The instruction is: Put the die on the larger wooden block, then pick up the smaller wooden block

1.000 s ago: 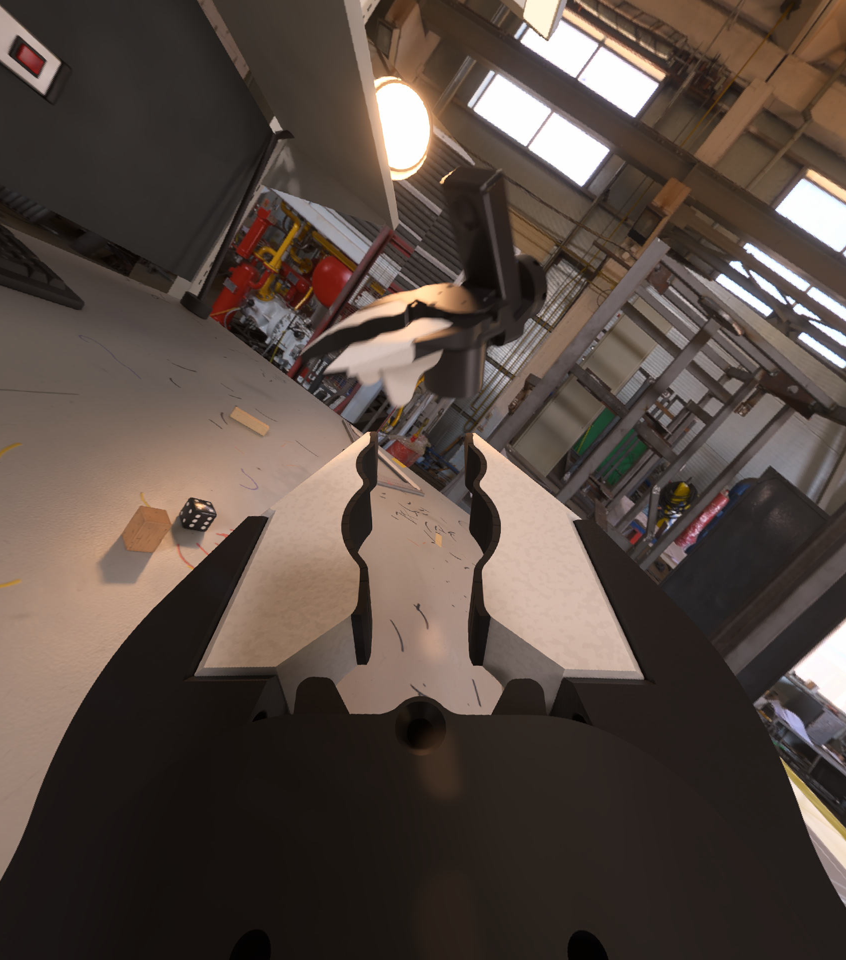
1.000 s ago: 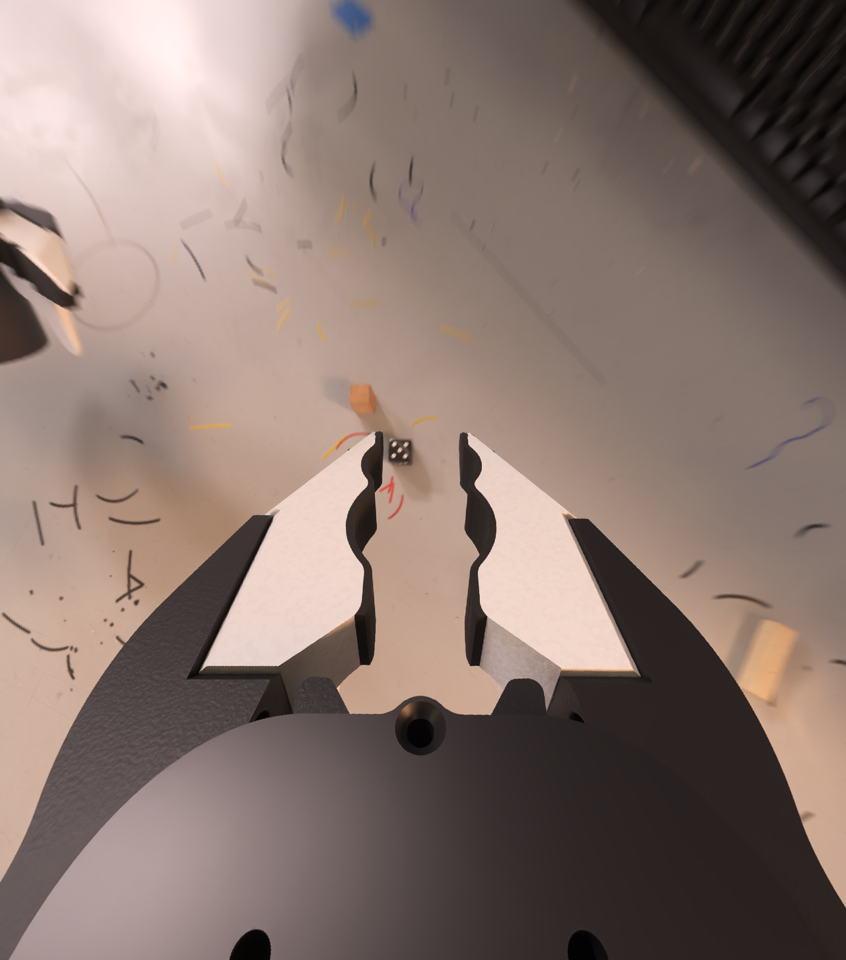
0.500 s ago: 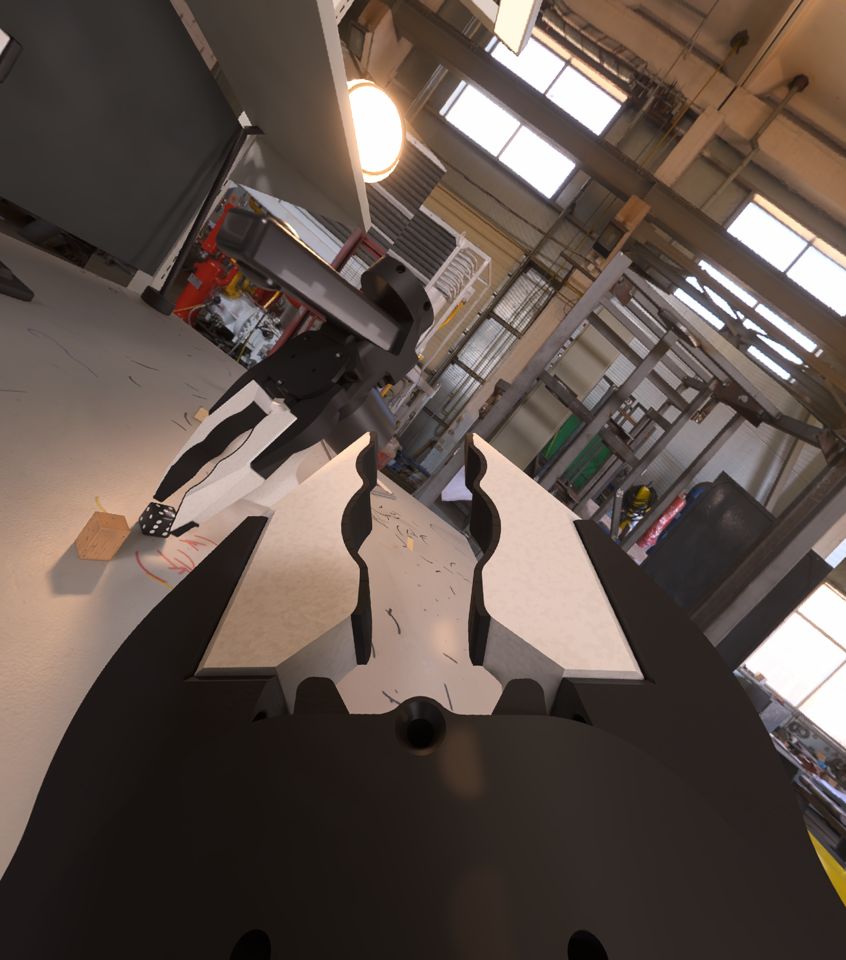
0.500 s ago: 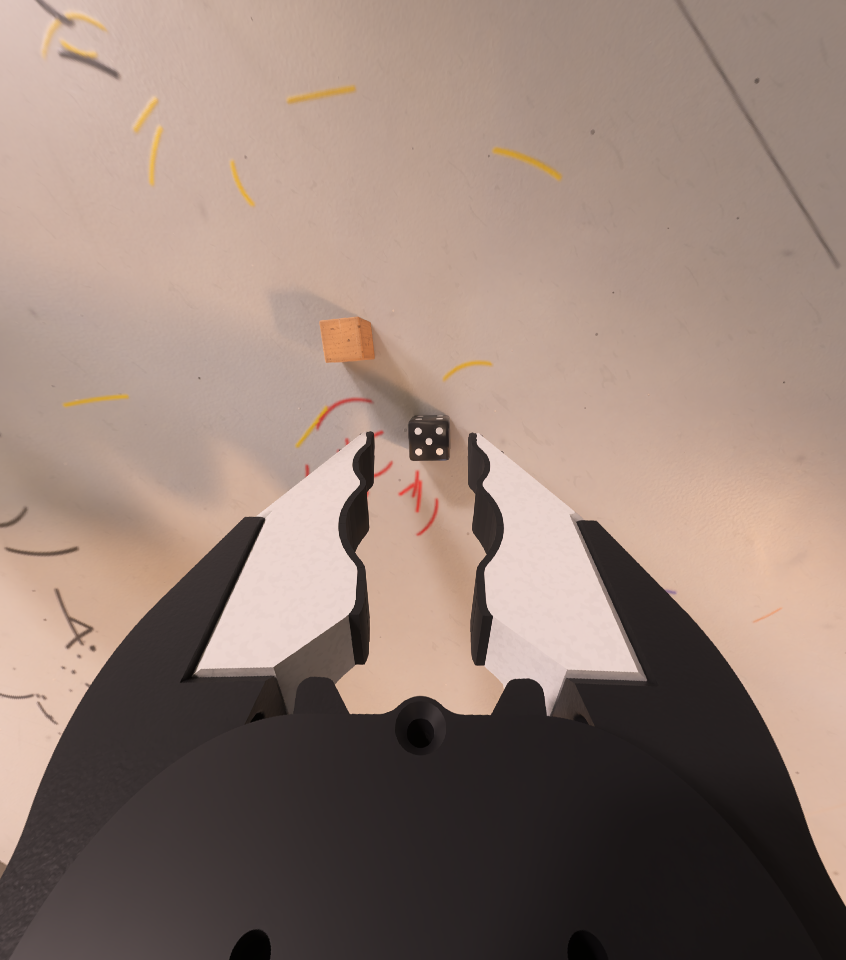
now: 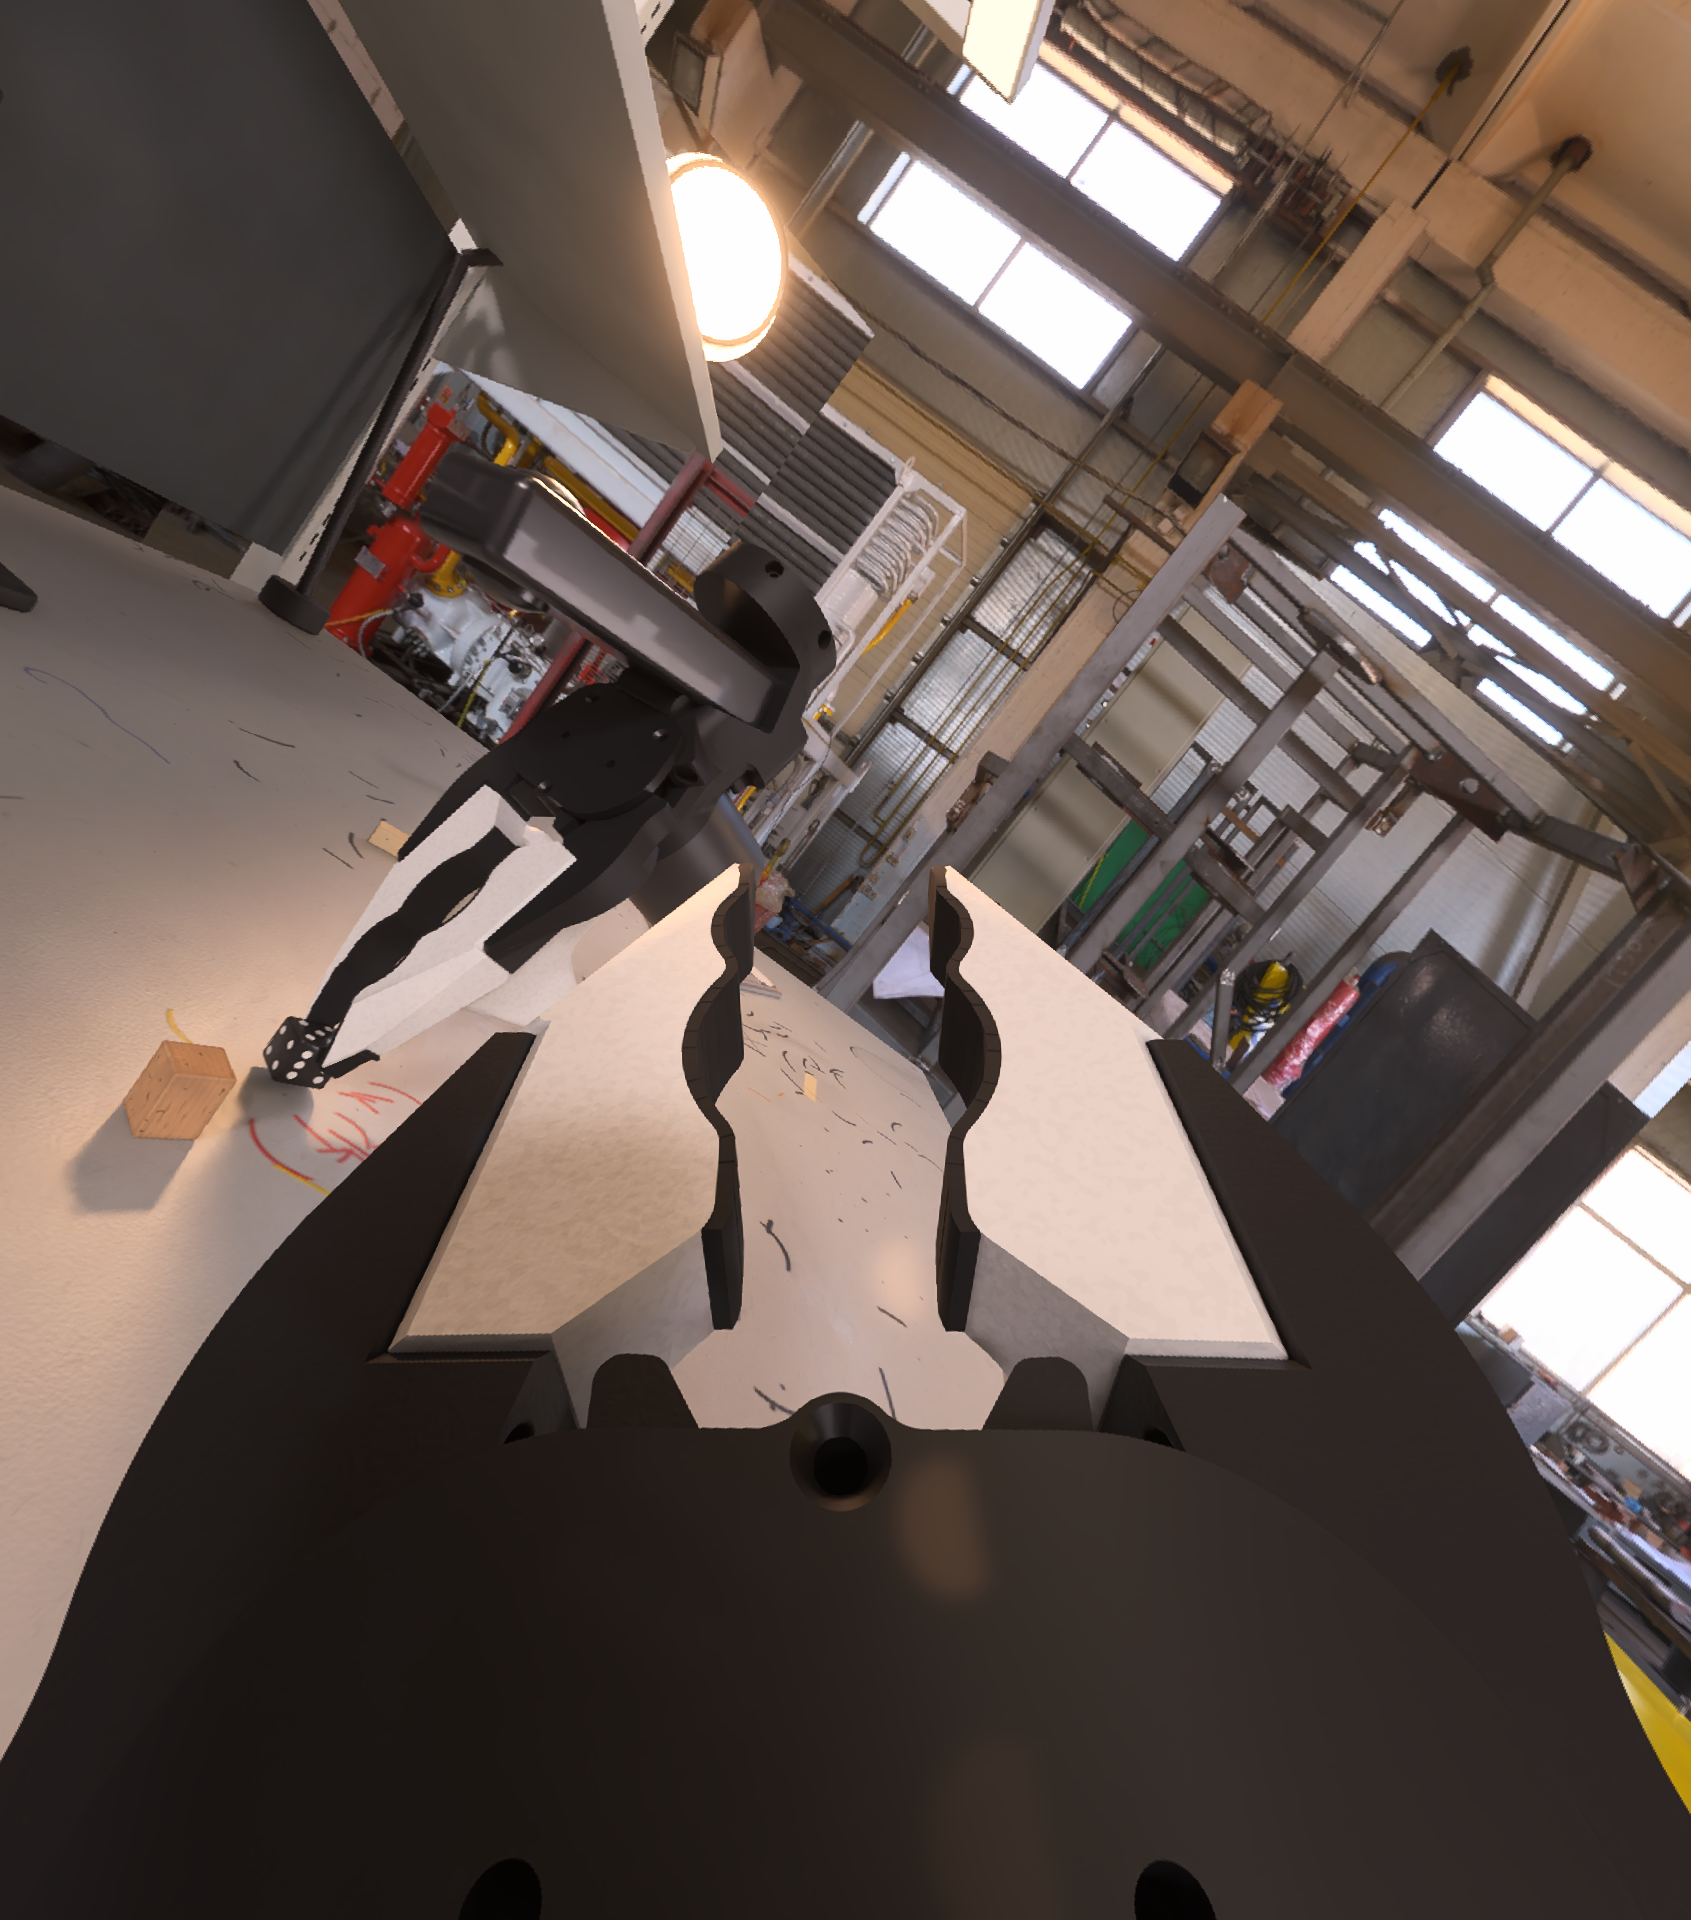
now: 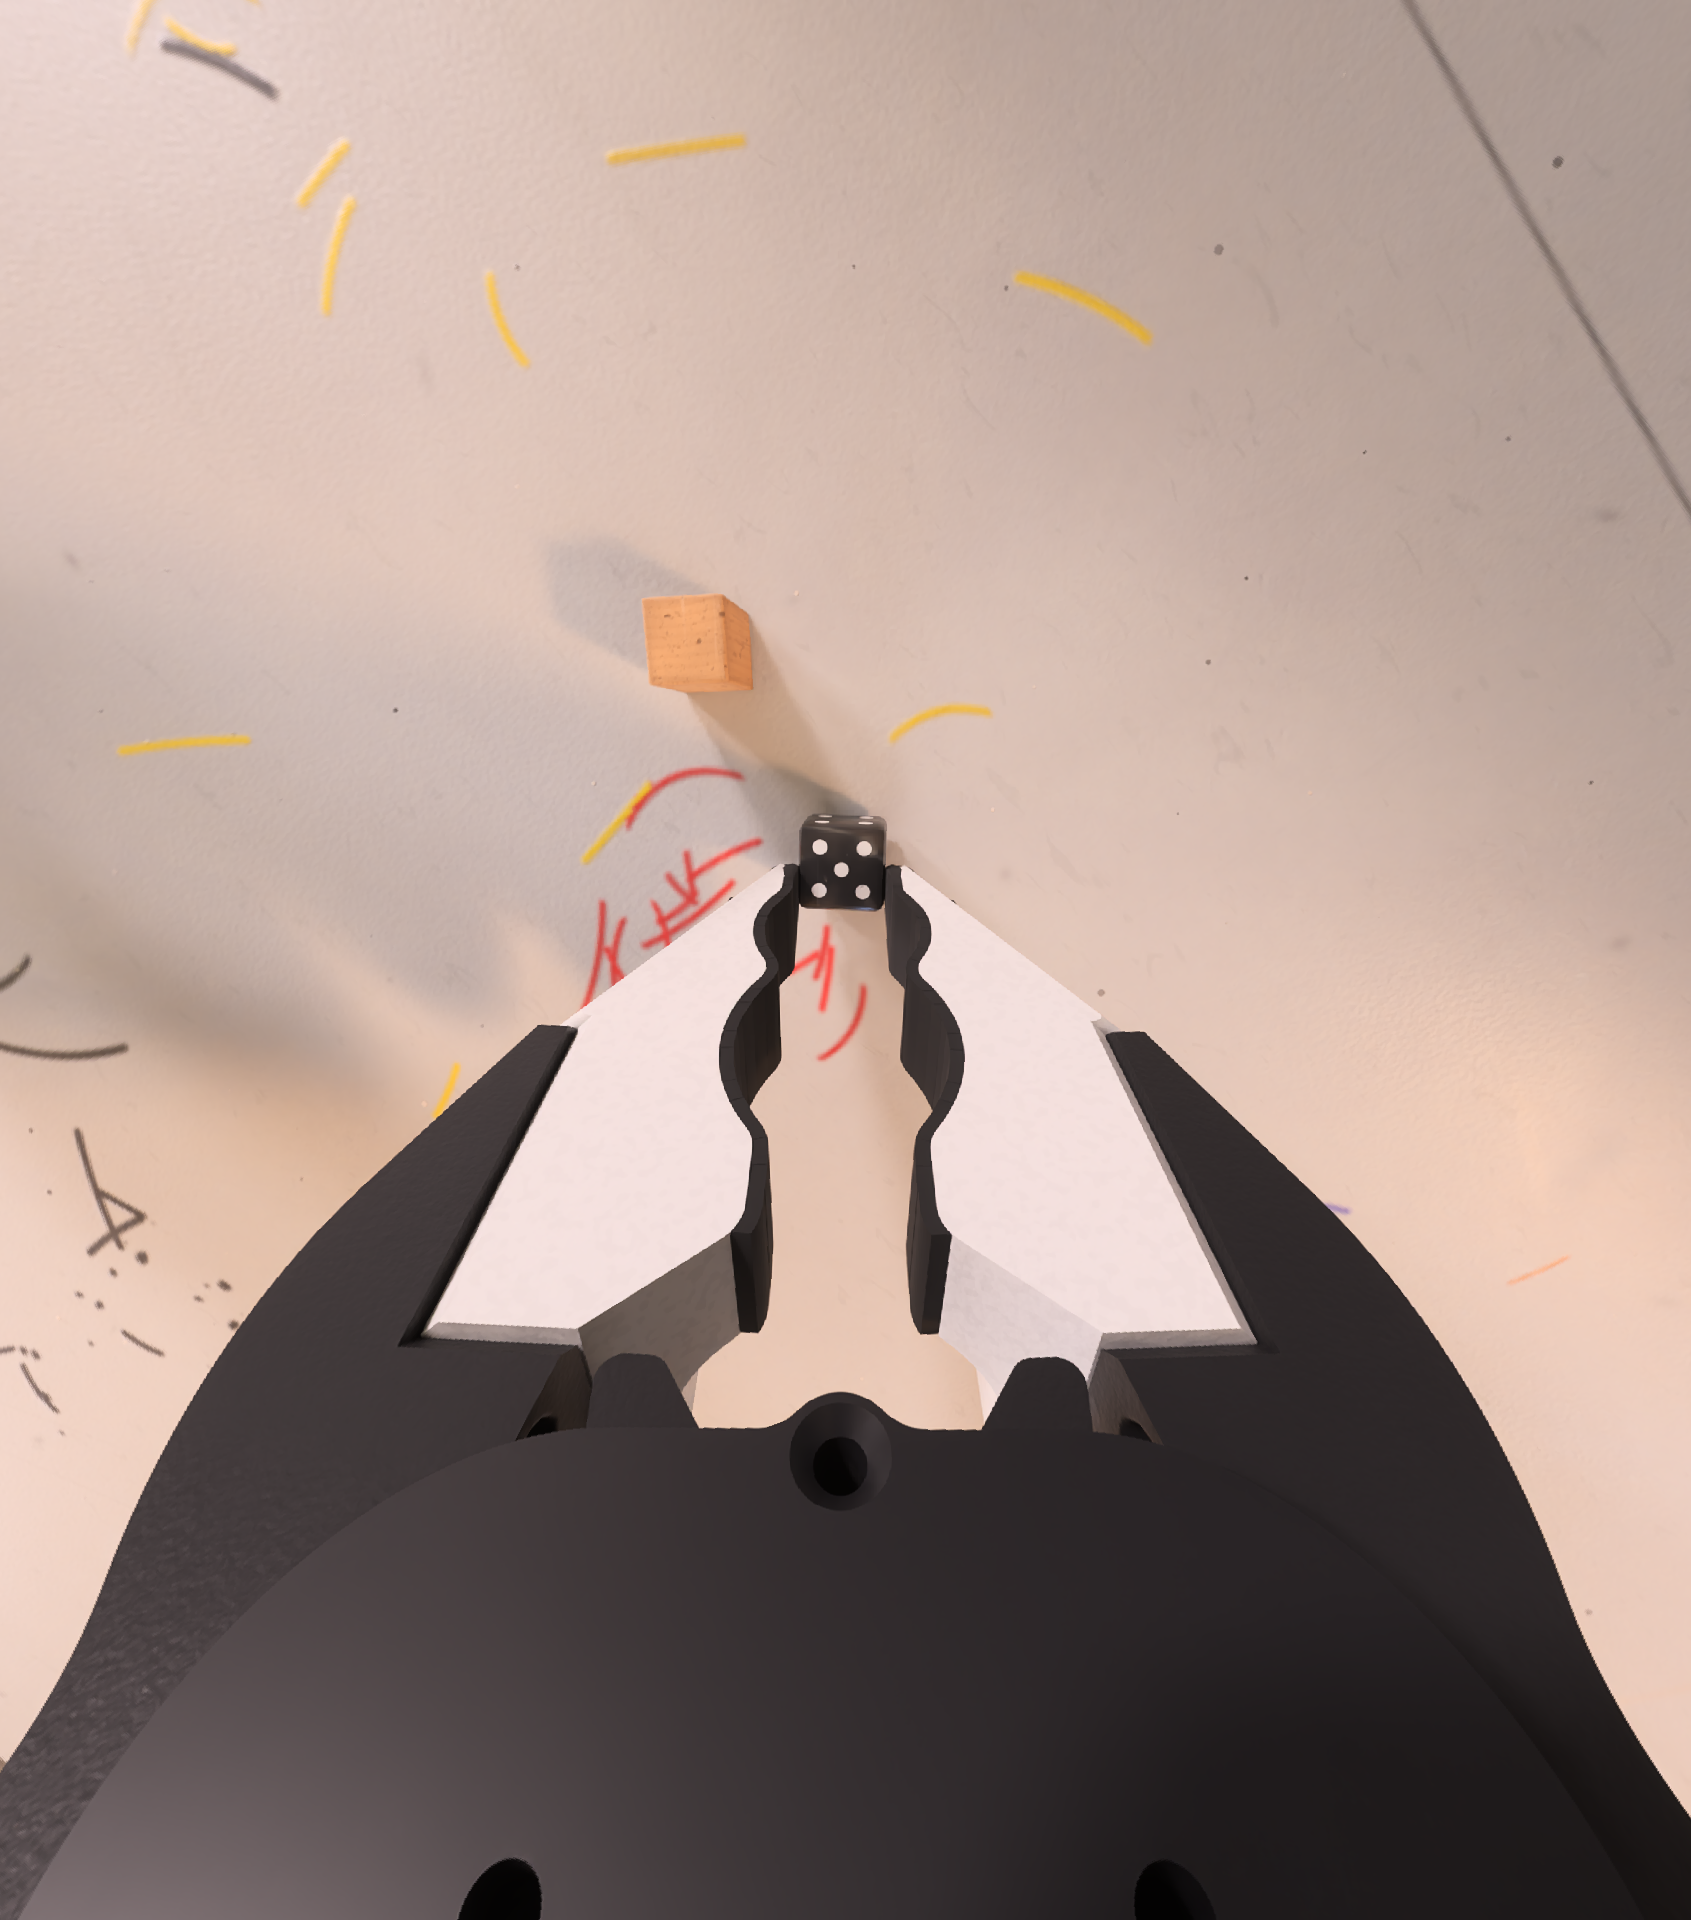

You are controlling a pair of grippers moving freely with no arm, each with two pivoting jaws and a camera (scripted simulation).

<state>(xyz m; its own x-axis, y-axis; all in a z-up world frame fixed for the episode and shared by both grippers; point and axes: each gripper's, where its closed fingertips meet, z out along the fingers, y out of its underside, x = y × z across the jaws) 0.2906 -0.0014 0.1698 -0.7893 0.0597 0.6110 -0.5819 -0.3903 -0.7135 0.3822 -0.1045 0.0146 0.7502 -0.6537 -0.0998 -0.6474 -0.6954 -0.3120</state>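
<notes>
We take the die [image 6: 842, 864] as our landmark: black with white pips, it sits on the scribbled pale table [image 6: 1236, 623], over the red pen marks. Our right gripper [image 6: 842, 883] has its fingertips on either side of the die, the jaws drawn in close against its two flanks; whether they already bear on it with force we cannot tell, and the die looks to be resting on the table, not lifted. From the left wrist view the same gripper [image 5: 321, 1049] leans down steeply onto the die [image 5: 296, 1051]. Just beside the die, on the far side from the right gripper, stands an orange-brown wooden block [image 6: 697, 642], apart from it. Another pale wooden piece [image 5: 388, 836] lies well beyond the die; which of the two is the larger we judge uncertainly from here. Our left gripper [image 5: 836, 894] hangs spread and empty, well off to the side of the die. We judge the first step in hand: seizing the die. Next we need a firm squeeze, a straight lift, then a short carry over the block's top.
</notes>
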